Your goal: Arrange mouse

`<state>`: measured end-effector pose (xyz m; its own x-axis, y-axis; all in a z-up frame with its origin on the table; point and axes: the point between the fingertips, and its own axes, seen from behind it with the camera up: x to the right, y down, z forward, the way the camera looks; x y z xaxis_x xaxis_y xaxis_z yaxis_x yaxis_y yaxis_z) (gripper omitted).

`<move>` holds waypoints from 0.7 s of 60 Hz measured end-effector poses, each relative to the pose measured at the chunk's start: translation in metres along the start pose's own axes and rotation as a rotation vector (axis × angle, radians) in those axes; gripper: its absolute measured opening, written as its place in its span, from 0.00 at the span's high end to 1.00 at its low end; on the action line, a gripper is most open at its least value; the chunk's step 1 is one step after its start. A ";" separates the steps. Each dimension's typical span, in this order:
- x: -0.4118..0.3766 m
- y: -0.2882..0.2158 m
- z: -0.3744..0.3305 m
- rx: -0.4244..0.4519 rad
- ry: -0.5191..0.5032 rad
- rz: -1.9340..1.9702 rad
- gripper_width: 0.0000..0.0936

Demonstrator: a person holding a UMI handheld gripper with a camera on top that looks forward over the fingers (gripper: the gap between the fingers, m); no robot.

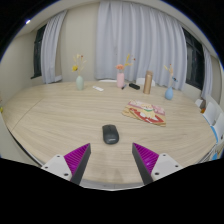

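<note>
i see a wide wooden table (60, 115) under white curtains (130, 35), with vases (80, 80) and bottles (148, 82) along its far side. a pink board (145, 111) lies right of centre. the dark mouse (110, 133) rests on the wood just ahead of my gripper (112, 156) — fingers spread apart, holding nothing.

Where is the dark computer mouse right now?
The dark oval computer mouse lies on the light wooden table, just ahead of the open gripper, apart from its fingers; a pink patterned mat lies beyond it.
</note>
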<state>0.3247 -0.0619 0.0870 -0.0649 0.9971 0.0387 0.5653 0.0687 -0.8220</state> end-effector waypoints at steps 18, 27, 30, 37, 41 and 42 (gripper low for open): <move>-0.001 0.009 0.090 -0.046 0.025 -0.023 0.08; 0.006 0.008 0.125 -0.065 0.040 0.001 0.08; 0.010 0.006 0.137 -0.072 0.047 0.012 0.08; 0.016 0.000 0.159 -0.085 0.057 0.036 0.07; 0.019 -0.002 0.170 -0.092 0.057 0.050 0.08; 0.020 -0.002 0.172 -0.094 0.059 0.050 0.08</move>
<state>0.1806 -0.0472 -0.0080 0.0120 0.9993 0.0345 0.6415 0.0187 -0.7669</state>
